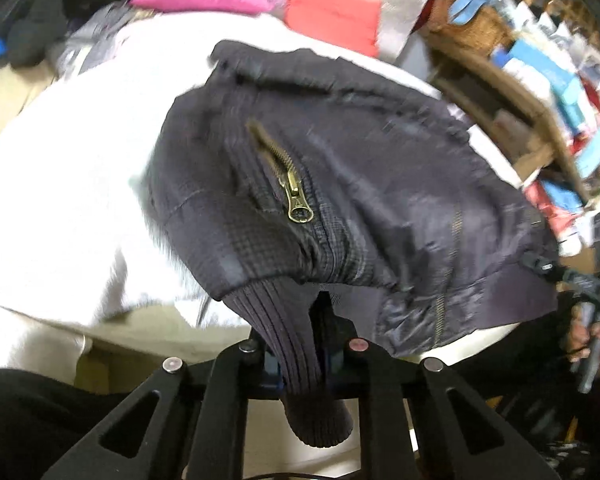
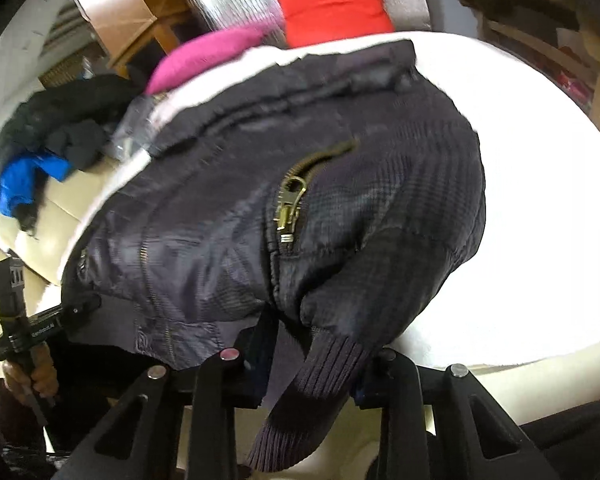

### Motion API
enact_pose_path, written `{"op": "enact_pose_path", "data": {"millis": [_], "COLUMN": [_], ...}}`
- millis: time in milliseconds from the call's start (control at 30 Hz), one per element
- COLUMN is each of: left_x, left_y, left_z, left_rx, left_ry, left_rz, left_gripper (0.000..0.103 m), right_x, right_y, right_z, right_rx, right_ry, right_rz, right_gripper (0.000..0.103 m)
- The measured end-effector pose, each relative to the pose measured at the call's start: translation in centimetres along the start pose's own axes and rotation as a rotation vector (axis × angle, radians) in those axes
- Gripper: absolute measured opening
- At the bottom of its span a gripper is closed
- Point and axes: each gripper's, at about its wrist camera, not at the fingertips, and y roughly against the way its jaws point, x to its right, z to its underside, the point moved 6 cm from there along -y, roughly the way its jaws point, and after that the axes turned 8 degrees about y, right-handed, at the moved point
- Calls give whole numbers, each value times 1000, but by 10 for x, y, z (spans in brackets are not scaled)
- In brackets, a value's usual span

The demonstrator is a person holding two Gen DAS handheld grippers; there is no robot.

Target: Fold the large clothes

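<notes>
A dark navy jacket [image 1: 380, 160] with brass pocket zippers [image 1: 298, 196] lies spread over a white padded surface [image 1: 60, 200]. My left gripper [image 1: 300, 356] is shut on the jacket's ribbed knit edge, which hangs down between its fingers. The right wrist view shows the same jacket [image 2: 220, 200] from its other side. There my right gripper [image 2: 312, 364] is shut on another stretch of ribbed edge, lifted off the surface. Each view shows the other gripper, held by a hand, at the jacket's far bottom corner.
A pink cushion [image 2: 212, 56] and a red folded cloth [image 2: 336, 8] lie behind the jacket. At the left are a pile of dark clothes [image 2: 72, 116] and a blue garment. Crowded wooden shelves [image 1: 540, 80] stand to the right. A cardboard box [image 2: 108, 4] sits at the back.
</notes>
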Motion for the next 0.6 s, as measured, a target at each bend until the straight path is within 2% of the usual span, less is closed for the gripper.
{"op": "enact_pose_path", "data": {"millis": [200,300,433,600], "left_x": [7,13,18,23], "left_y": [40,52,60,70], "left_z": [-38,-61,-92,-122], "left_rx": [80,116,161,206], "left_ry": [-34,-50,-45,-33], "left_rz": [69,89,90,94], "left_gripper": [13,13,13,13], "right_x": [-9,-16,-18,-13], "right_y": [41,52,67,81], "right_z": [-30,-56,-88,-112], "right_rx": [117,177,243,299], "right_ry": [3,3,5,-1], "right_rz": [-68,-88,-97,-91], "right_gripper": [27,27,27,26]}}
